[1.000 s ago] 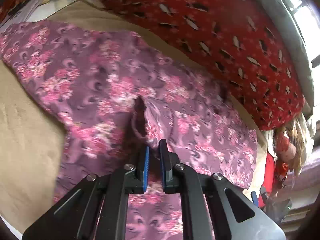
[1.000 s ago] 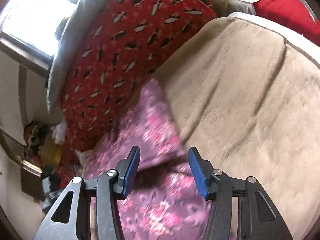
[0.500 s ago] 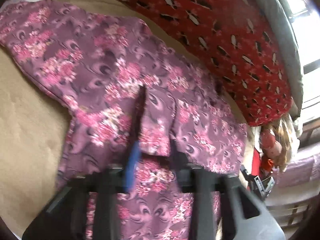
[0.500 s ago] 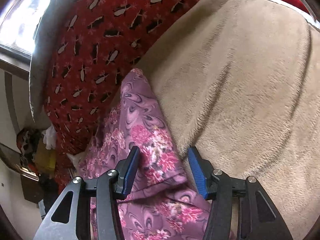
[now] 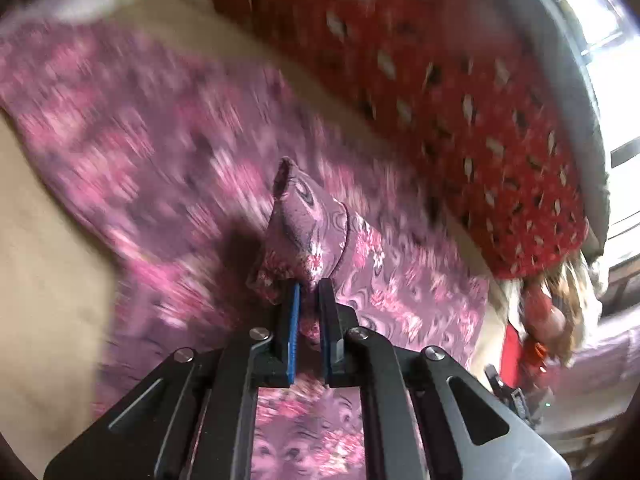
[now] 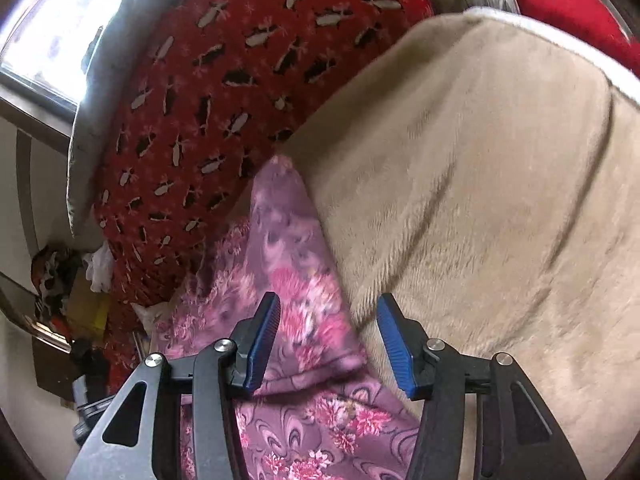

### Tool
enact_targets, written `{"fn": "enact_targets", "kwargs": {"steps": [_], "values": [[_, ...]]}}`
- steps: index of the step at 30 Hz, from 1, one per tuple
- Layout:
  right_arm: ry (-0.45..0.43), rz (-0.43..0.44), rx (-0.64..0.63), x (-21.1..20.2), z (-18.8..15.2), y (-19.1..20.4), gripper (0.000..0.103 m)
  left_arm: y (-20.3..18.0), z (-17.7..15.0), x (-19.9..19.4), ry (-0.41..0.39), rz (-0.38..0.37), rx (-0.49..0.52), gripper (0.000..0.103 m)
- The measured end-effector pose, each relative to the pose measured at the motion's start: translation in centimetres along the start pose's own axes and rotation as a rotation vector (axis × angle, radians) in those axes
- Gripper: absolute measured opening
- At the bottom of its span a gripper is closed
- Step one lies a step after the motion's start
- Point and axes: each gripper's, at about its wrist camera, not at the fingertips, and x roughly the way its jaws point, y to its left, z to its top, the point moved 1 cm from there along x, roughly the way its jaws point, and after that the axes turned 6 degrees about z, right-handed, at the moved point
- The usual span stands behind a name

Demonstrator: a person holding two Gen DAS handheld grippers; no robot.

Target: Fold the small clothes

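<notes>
A purple garment with pink flowers (image 5: 160,152) lies spread on a beige plush blanket (image 5: 44,264). My left gripper (image 5: 309,290) is shut on a pinched fold of the garment (image 5: 308,224) and lifts it off the rest of the cloth. In the right wrist view the same garment (image 6: 296,280) runs along the blanket (image 6: 480,200). My right gripper (image 6: 328,320) is open, its blue pads on either side of the garment's folded edge, holding nothing.
A red patterned quilt (image 5: 460,92) borders the far side of the blanket; it also shows in the right wrist view (image 6: 224,80). A bright window (image 6: 52,28) and floor clutter (image 6: 72,288) lie beyond.
My left gripper has closed on the fold again and lifted it, with the view blurred by motion. My right gripper stays open and has shifted slightly along the garment's edge.
</notes>
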Motion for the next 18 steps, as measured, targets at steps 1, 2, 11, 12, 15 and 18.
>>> {"fn": "enact_targets", "kwargs": {"steps": [1, 2, 11, 12, 15, 18], "values": [[-0.003, 0.002, 0.0, 0.0, 0.2, 0.0, 0.053, 0.3, 0.1, -1.0, -0.038, 0.02, 0.009, 0.007], [-0.002, 0.003, 0.0, 0.1, 0.2, 0.0, 0.054, 0.6, 0.2, -1.3, -0.049, 0.031, 0.014, 0.007], [0.12, -0.042, -0.165, 4.4, -1.3, 2.9, 0.007, 2.0, -0.8, 2.7, 0.076, 0.087, 0.028, 0.007], [0.092, -0.053, -0.204, 3.8, -1.3, 3.3, 0.007, 2.0, -1.0, 3.0, 0.082, 0.091, 0.037, 0.007], [0.035, -0.112, -0.262, 2.9, -1.2, 2.9, 0.004, 2.0, -1.5, 3.9, 0.097, 0.135, 0.076, 0.015], [0.09, -0.151, -0.275, 3.8, -1.5, 1.5, 0.005, 2.0, -1.9, 3.1, 0.095, 0.133, 0.127, 0.021]]}}
